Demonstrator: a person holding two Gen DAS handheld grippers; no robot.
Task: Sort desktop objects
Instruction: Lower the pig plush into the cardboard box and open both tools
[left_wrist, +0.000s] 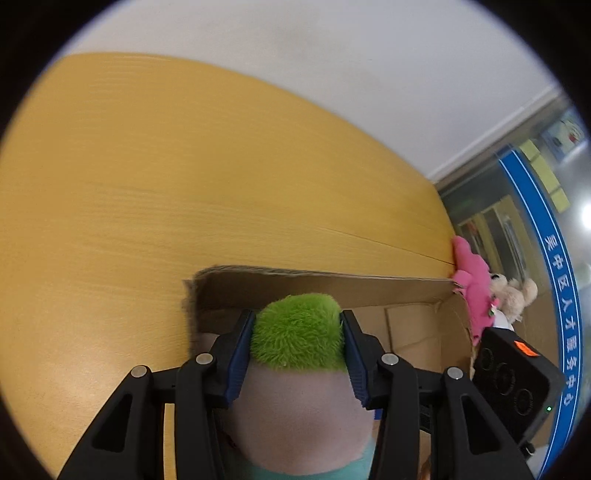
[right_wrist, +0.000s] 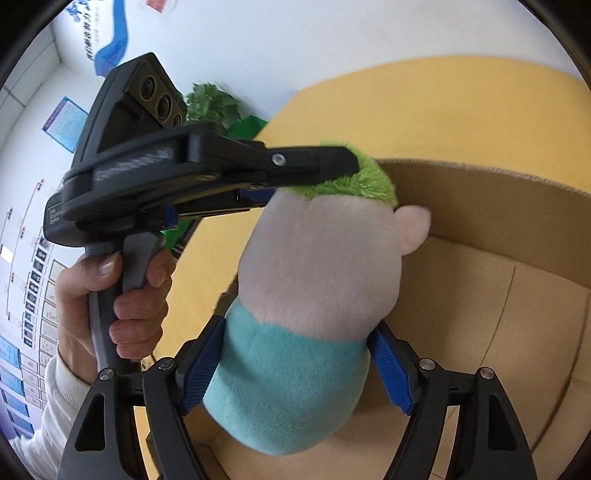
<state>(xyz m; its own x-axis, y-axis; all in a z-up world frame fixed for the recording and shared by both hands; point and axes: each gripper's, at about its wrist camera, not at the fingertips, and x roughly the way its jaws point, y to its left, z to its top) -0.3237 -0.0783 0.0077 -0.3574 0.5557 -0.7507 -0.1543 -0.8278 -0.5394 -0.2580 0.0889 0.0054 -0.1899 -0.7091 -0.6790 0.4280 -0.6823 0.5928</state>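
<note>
Claws grip one soft plush doll (right_wrist: 317, 266) with a pale pink head, green tuft and teal body: left claw (left_wrist: 297, 332) pinches the tuft, right claw (right_wrist: 295, 365) clamps the body, over an open brown cardboard box (right_wrist: 498, 302) on the yellow wooden surface (left_wrist: 147, 184).

The plush doll (right_wrist: 317, 280) hangs over the open cardboard box (right_wrist: 517, 295), which sits on the table (left_wrist: 147, 184).
</note>
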